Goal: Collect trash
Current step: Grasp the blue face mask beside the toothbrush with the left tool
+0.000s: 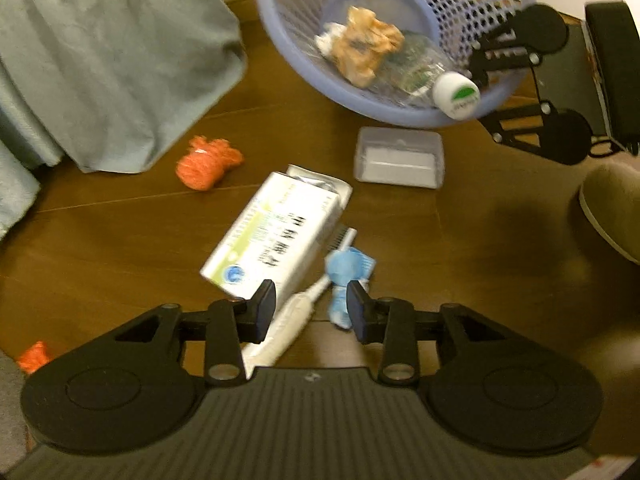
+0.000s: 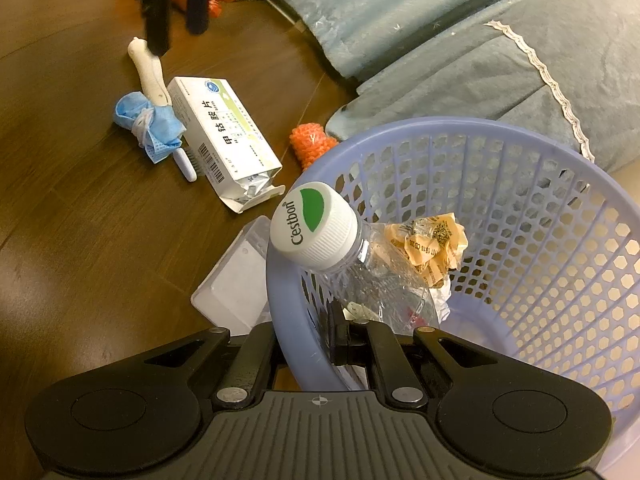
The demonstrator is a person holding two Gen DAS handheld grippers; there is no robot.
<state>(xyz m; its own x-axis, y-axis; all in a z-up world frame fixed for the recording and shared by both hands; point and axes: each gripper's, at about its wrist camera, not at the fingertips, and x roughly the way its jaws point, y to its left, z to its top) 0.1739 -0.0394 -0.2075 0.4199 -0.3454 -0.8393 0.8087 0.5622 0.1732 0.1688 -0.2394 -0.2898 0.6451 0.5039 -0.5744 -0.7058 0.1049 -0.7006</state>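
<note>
My left gripper [image 1: 311, 306] hangs open low over the wooden floor. A white toothbrush [image 1: 298, 312] lies beneath the gap between its fingers, with nothing pressed by the pads. A balled blue face mask [image 1: 343, 276] sits by the right finger and a white medicine box [image 1: 276, 232] just ahead. My right gripper [image 2: 304, 340] is shut on the near rim of the lavender mesh basket [image 2: 440, 128], which is tilted. In the basket lie a crushed clear bottle with a white cap [image 2: 314, 224] and crumpled tan paper [image 2: 432, 240]. The left gripper [image 2: 176, 16] also shows at the top of the right wrist view.
An orange net wad [image 1: 208, 162] lies left of the box, and another [image 1: 36, 356] at the far left edge. A clear plastic case [image 1: 400, 158] rests in front of the basket [image 1: 400, 116]. Grey-green bedding [image 1: 100, 60] hangs down at the left. A slipper [image 1: 612, 204] sits right.
</note>
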